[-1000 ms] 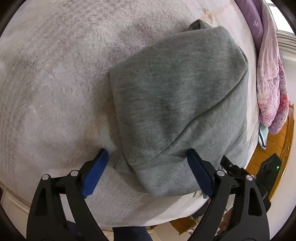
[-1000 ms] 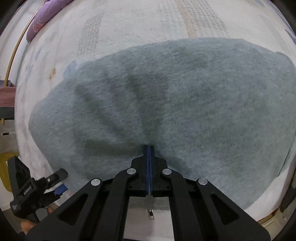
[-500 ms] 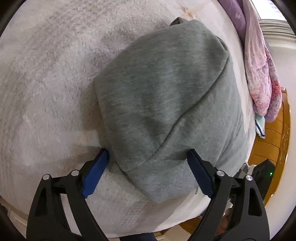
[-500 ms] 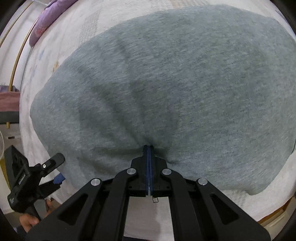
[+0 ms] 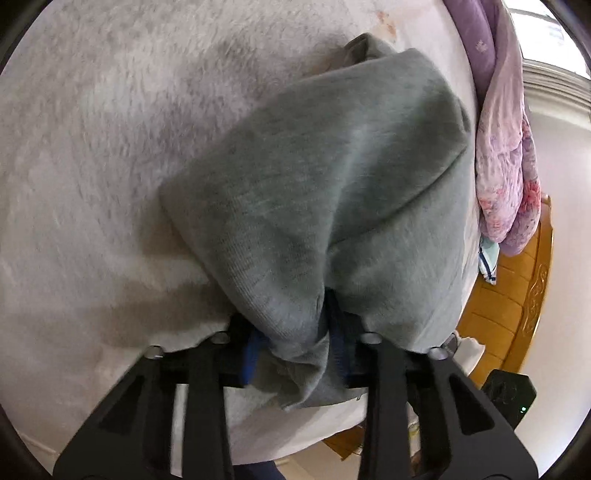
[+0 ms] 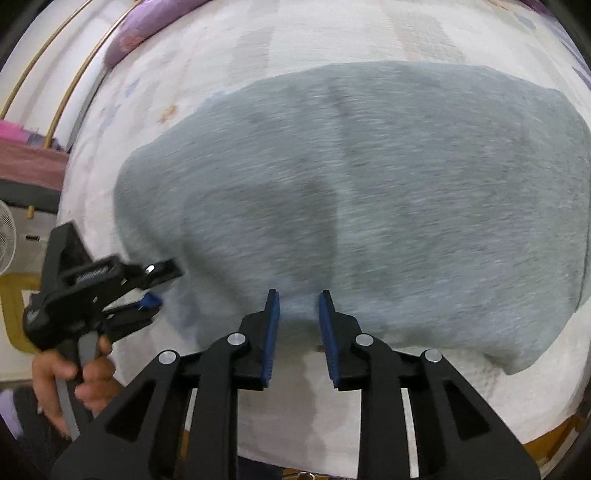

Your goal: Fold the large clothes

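A folded grey sweatshirt (image 5: 332, 177) lies on a white fluffy blanket (image 5: 92, 147) on the bed. My left gripper (image 5: 295, 332) is shut on the sweatshirt's near corner, with cloth bunched between its blue pads. In the right wrist view the sweatshirt (image 6: 369, 203) spreads wide ahead. My right gripper (image 6: 297, 306) is open, its blue pads (image 6: 271, 332) just at the sweatshirt's near edge, holding nothing. The left gripper (image 6: 147, 291) shows at the left of that view, held by a hand.
A pink and purple quilt (image 5: 506, 155) hangs at the right of the bed. A wooden bed frame (image 5: 517, 295) lies below it. A purple pillow (image 6: 155, 18) and brass rails (image 6: 66, 81) stand at the far left. The blanket's near edge (image 6: 332, 443) is close.
My left gripper has closed on the sweatshirt's near corner. My right gripper has opened and let go of the sweatshirt's edge.
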### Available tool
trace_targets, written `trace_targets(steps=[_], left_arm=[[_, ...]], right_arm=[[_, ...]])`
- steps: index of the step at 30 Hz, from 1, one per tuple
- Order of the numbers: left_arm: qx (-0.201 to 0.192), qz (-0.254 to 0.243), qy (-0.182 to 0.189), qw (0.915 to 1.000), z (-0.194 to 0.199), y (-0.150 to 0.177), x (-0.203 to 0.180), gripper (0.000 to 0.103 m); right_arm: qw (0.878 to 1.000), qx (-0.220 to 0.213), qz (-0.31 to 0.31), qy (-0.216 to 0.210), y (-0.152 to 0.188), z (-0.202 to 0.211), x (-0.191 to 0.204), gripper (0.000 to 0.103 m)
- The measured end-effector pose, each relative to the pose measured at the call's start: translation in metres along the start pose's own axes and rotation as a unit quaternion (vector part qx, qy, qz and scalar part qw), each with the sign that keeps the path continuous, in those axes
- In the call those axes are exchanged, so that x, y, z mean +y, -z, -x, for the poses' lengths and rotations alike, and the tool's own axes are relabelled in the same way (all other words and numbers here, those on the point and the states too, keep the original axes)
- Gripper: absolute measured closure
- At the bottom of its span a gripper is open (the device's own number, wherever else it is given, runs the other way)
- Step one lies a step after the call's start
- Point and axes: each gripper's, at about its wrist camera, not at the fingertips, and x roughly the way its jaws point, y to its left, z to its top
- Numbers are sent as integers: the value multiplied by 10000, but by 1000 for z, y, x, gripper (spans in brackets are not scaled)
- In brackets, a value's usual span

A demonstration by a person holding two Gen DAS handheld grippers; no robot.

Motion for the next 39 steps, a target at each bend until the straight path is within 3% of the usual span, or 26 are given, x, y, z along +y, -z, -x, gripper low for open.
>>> trace_targets(steps=[2,6,9,14,18,20,22,23,25,27,28,29,31,33,34,36,37,39], left_arm=[[-45,-323,-155,9993,9,5,-12,86],[5,-395,184,9991,33,10,-25,87],[190,-422,283,9985,40,7,-27,89],[428,-375,543,9969,46,-2,-34,89],[556,-503,466,9961,51,-5,-30,89],[629,-373,553,9958,51,-7,-25,90],[637,-281,624,9956,55,-8,-19,90],[635,-279,622,9957,58,-9,-18,90],[648,-464,684,9945,67,-7,-24,89],[603,-706,895,9917,81,-3,-35,82],[516,-836,1136,9887,93,1,-43,71],[427,-933,1342,9856,106,3,-48,66],[96,-1016,1408,9848,127,6,-54,65],[-396,-921,1407,9850,148,6,-54,64],[-767,-797,1206,9865,158,6,-52,63],[-1211,-638,418,9897,162,4,-49,63],[-1180,-602,-31,9912,155,3,-51,63],[-1022,-634,-489,9915,136,4,-63,63]], right_arm=[[9998,-47,136,-166,5,6,9,78],[9936,-360,993,-405,21,17,57,49],[9821,-559,1777,-286,34,12,92,40],[9593,-773,2694,347,47,-20,126,40],[9565,-982,2642,748,45,-43,127,40],[9561,-1031,2585,917,41,-54,130,43],[9535,-1098,2549,1174,38,-58,131,72],[9550,-1057,2464,1269,35,-58,127,80],[9708,-900,2027,914,25,-49,112,95],[9863,-805,1403,334,15,-35,94,96],[9927,-777,923,-83,9,-25,80,96],[9946,-768,565,-400,6,-18,69,96],[9916,-799,-137,-1009,2,-1,44,96],[9815,-862,-737,-1542,1,18,16,96],[9769,-894,-926,-1704,4,26,6,96],[9646,-957,-1335,-2063,5,39,-16,97],[9587,-983,-1525,-2190,7,44,-27,97],[9405,-1035,-2021,-2529,13,56,-54,96]])
